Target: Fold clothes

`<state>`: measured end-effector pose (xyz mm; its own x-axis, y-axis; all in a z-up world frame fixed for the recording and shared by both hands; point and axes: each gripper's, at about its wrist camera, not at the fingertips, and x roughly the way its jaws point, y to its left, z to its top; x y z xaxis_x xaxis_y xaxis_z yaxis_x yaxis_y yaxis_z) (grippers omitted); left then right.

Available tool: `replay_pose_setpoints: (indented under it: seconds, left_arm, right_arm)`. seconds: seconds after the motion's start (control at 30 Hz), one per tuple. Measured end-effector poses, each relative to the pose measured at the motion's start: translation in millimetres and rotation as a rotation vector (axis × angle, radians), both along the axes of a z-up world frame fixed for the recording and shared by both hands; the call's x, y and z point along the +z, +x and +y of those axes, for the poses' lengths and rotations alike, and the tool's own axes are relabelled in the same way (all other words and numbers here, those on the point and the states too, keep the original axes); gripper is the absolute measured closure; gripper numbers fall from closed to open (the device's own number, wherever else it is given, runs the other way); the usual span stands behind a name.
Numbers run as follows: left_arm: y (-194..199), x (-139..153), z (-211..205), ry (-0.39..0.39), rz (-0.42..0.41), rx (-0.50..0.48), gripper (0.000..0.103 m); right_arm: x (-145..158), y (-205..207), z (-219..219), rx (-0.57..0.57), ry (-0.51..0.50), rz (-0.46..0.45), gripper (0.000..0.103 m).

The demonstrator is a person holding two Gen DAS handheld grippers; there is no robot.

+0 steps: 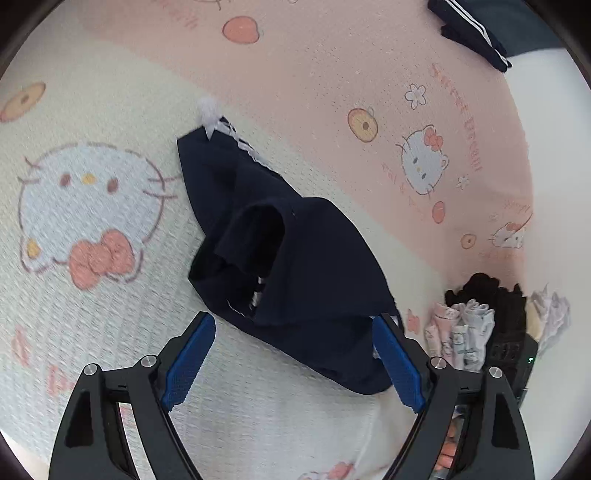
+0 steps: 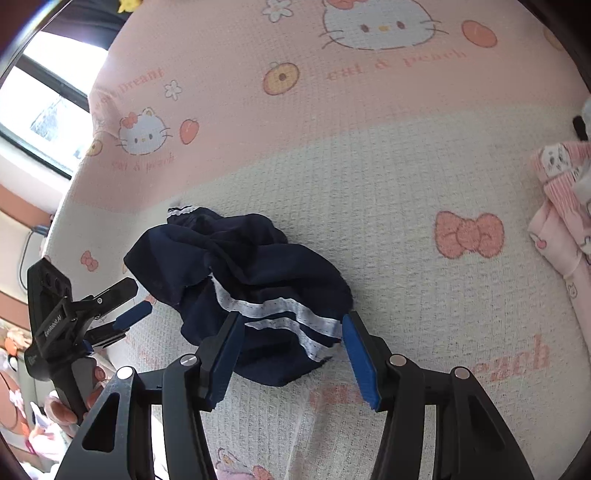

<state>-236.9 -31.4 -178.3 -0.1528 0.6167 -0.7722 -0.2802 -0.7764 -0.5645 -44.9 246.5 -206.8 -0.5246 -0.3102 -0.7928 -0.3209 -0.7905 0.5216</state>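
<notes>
A bed (image 2: 388, 177) fills both views, covered by a textured spread (image 1: 332, 74) in pink and cream bands printed with cartoon cats, bows and peaches. Beyond the bed's far left edge, a dark-framed window (image 2: 44, 110) admits bright daylight.

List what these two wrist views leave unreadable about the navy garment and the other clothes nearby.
- Navy garment: crumpled in both views, so its type and full shape stay unclear; its own folds hide the underside.
- Second dark striped garment: cut off by the top edge, left wrist view.
- Pile of small clothes: partly behind the left gripper, near the fisheye rim.
- Pink clothes: cut off by the right edge, right wrist view.
</notes>
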Motion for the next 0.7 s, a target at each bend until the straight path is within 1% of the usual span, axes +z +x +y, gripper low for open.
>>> replay_pose_setpoints:
  seconds: [0.1,0.17,0.23,0.3,0.4,0.47,0.57,0.63,0.7]
  left_arm:
    - [3,3,12,-0.078,0.111,-0.015,0.016]
    - [6,-1,14,-0.146,0.172,-0.045,0.016]
    - [12,-4,15,-0.210,0.228,-0.082,0.016]
    - [22,-3,20,-0.257,0.302,-0.124,0.016]
    - [36,-2,31,-0.345,0.410,-0.202,0.016]
    - [42,-4,38,-0.380,0.456,-0.248,0.016]
    - [46,-6,45,-0.396,0.518,-0.269,0.017]
    - [48,-9,45,-0.422,0.553,-0.288,0.017]
    - [48,-11,45,-0.441,0.558,-0.310,0.022]
  right_arm:
    - [-6,3,3,-0.022,-0.027,-0.025,0.048]
    - [-7,5,2,-0.026,-0.014,-0.044,0.048]
    - [-4,5,-2,-0.006,0.047,-0.052,0.048]
    - [0,5,-9,0.023,0.128,-0.054,0.048]
    - [5,2,-19,0.082,0.218,-0.051,0.047]
    - [6,1,-24,0.101,0.243,-0.047,0.047]
    - [6,-2,-32,0.132,0.275,-0.039,0.047]
    - [6,-5,-35,0.145,0.303,-0.036,0.047]
    - [7,-7,-39,0.153,0.339,-0.035,0.047]
